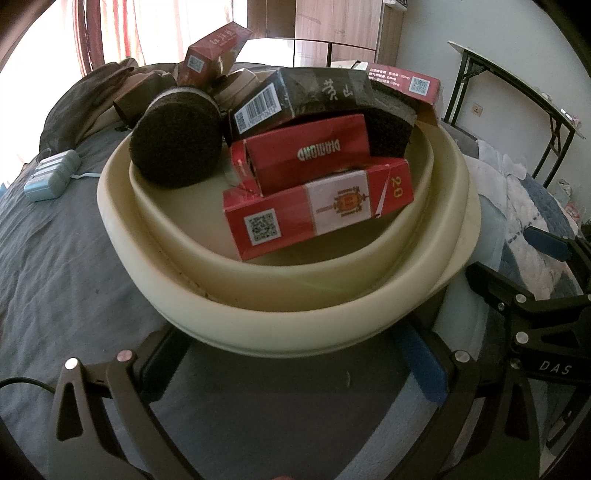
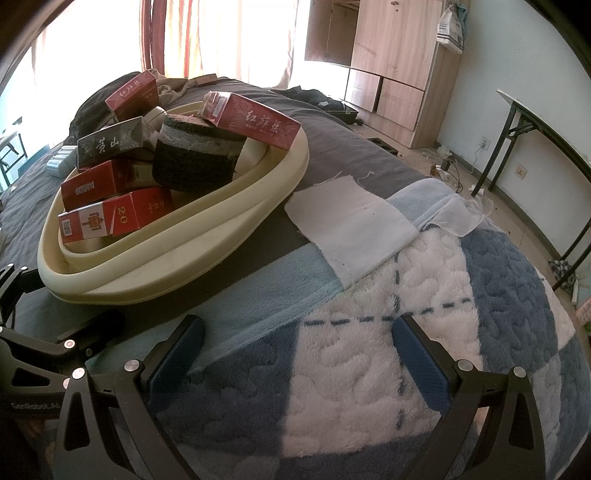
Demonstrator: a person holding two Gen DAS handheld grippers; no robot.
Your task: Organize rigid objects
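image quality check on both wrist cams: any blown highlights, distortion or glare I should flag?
Left wrist: window behind blown out, strong fisheye curvature on the cream basin, box print still readable, the left tongs dark in shade. Right wrist: curtained window overexposed, straight table edge bowed, the right tongs sharp, no motion blur.

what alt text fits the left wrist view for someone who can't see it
A cream basin on a grey bedsheet holds red boxes, a black box and dark round sponges. The open left gripper sits just before its near rim, with the right gripper at the right edge.
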